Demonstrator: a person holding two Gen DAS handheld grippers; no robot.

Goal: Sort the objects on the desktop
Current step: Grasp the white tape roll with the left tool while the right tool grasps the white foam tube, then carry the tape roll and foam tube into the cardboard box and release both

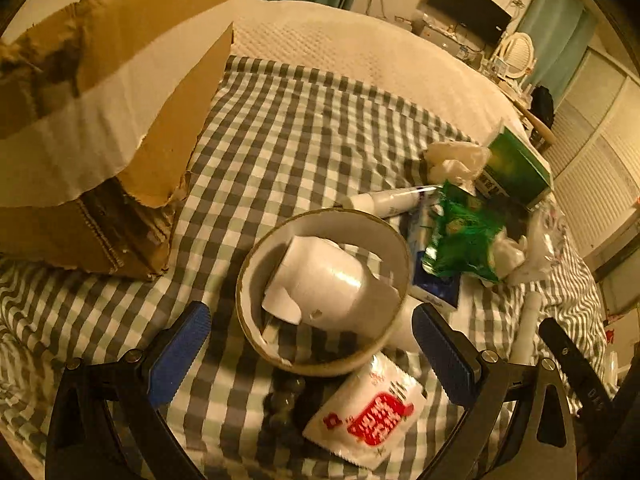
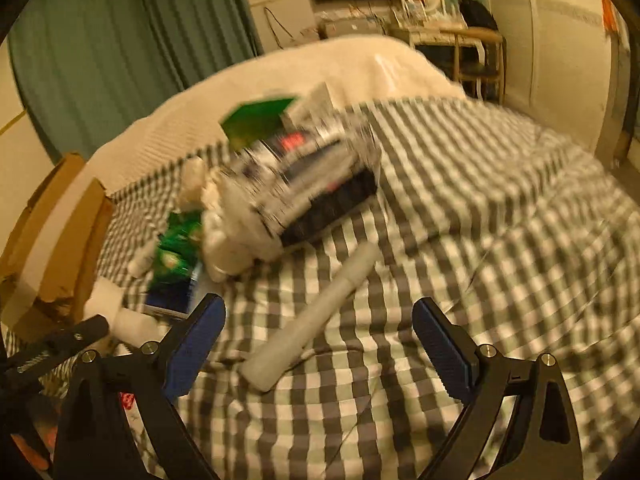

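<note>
My left gripper (image 1: 312,338) is open, its blue pads on either side of a tape-like ring (image 1: 276,236) that holds a white cup (image 1: 324,280) lying on its side. A white and red sachet (image 1: 370,412) lies just in front of the ring. A green snack bag (image 1: 464,236), a green box (image 1: 516,168), a white tube (image 1: 384,202) and crumpled tissue (image 1: 452,160) pile up to the right. My right gripper (image 2: 320,344) is open over a white cylinder (image 2: 316,312) on the checked cloth. The view is blurred.
A torn cardboard box (image 1: 92,128) stands at the left on the checked bedcover (image 1: 300,120). It shows at the left edge of the right wrist view (image 2: 52,232). A clear plastic pack with dark contents (image 2: 316,184) lies beyond the cylinder. A desk and chair (image 2: 468,52) stand behind the bed.
</note>
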